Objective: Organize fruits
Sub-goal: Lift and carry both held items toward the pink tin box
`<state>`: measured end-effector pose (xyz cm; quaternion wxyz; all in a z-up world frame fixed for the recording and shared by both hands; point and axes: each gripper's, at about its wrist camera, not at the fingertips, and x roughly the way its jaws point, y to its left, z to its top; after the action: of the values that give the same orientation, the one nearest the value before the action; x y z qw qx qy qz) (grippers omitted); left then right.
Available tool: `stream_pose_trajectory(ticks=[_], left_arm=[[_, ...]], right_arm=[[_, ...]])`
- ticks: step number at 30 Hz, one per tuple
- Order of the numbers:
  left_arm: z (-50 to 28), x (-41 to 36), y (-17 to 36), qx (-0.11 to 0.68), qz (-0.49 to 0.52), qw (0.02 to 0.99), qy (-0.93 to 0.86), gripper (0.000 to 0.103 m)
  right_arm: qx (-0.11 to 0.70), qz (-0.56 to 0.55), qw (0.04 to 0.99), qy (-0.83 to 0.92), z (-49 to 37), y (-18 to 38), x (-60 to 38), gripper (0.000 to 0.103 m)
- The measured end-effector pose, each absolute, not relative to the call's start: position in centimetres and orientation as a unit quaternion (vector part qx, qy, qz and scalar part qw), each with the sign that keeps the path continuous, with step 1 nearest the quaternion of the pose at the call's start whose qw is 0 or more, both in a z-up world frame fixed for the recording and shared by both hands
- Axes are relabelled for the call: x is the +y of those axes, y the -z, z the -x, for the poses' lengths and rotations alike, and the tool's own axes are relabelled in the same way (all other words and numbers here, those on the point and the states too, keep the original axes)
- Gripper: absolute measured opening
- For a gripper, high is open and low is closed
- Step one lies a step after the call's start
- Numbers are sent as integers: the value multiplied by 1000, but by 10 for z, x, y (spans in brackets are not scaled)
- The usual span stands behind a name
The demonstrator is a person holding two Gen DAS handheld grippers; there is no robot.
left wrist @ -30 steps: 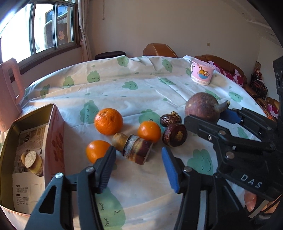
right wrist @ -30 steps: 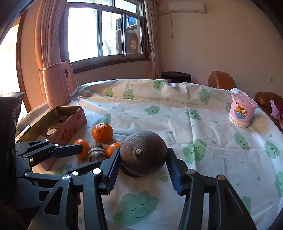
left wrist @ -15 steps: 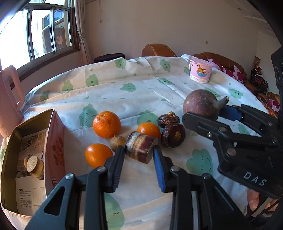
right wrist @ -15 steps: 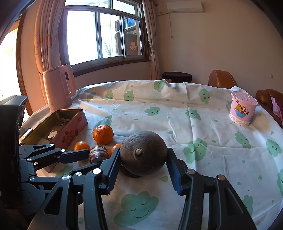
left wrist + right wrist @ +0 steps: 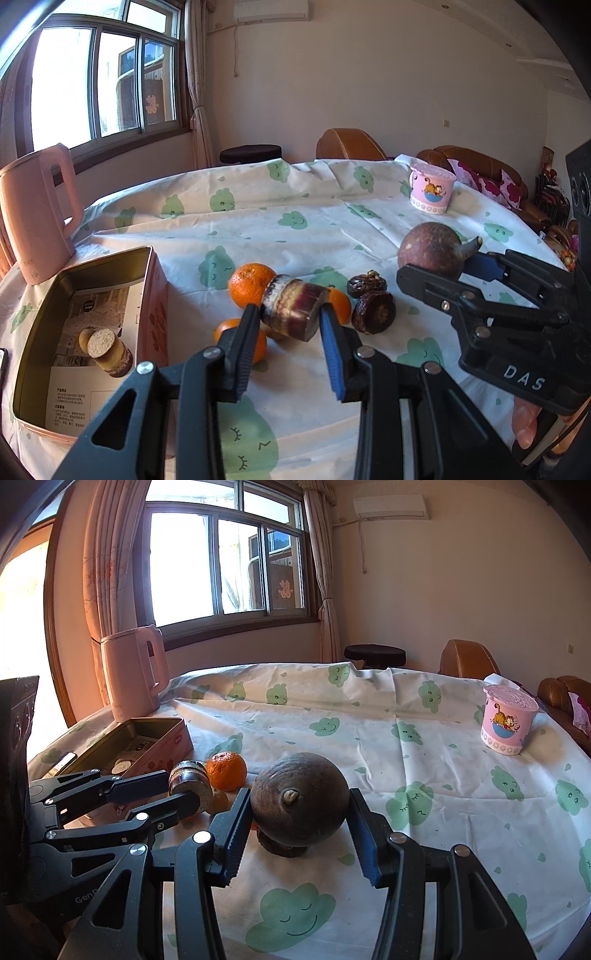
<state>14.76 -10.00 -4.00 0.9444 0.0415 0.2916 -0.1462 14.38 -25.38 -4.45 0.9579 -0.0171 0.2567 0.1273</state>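
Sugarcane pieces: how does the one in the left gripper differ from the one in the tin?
The held sugarcane piece is clamped in the left gripper, above the tablecloth; the other sugarcane piece lies loose in the tin. The held one looks purple-banded; the tin one is yellower, its pale cut end showing. Both are short cylinders.

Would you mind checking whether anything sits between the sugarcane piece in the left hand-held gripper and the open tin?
Nothing visible does. The left hand-held gripper holds the sugarcane piece above the oranges, and the tin lies open to its left, holding one piece already.
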Motion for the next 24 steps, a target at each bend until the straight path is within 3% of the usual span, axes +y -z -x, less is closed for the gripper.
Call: stream_pose_trajectory(ticks=[24], left_arm=[[-130,-92,31,238,-30,964,115,35]], right_arm=[[214,27,967,-136,-130,38,-253,53]])
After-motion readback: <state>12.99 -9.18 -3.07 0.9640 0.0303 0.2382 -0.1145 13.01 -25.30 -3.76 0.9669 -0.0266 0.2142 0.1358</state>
